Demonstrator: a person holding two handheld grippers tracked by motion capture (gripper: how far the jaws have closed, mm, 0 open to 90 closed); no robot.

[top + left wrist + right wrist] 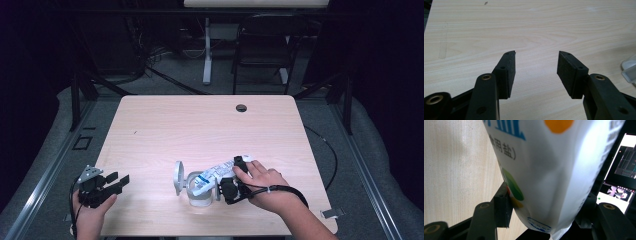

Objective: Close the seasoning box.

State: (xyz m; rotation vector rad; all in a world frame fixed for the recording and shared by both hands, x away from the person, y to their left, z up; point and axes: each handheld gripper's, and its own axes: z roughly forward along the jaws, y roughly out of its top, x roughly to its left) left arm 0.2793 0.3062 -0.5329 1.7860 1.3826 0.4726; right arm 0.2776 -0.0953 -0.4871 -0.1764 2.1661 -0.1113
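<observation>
Right gripper (pixel 541 220): I had its jaws clamped on the white salt bag (pixel 554 170).
Salt bag: it lay tilted over the clear jar (pixel 199 192), near the table's (pixel 200 125) front edge.
Left gripper (pixel 536 72): I held it spread, nothing between its pads, at the front left corner.

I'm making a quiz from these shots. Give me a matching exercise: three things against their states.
Things:
1. left gripper
2. right gripper
3. clear container

States:
a. closed on the white bag
b. lid swung open, under the bag's end
c. open, with nothing between its jaws

Pairs: 1-c, 2-a, 3-b
</observation>
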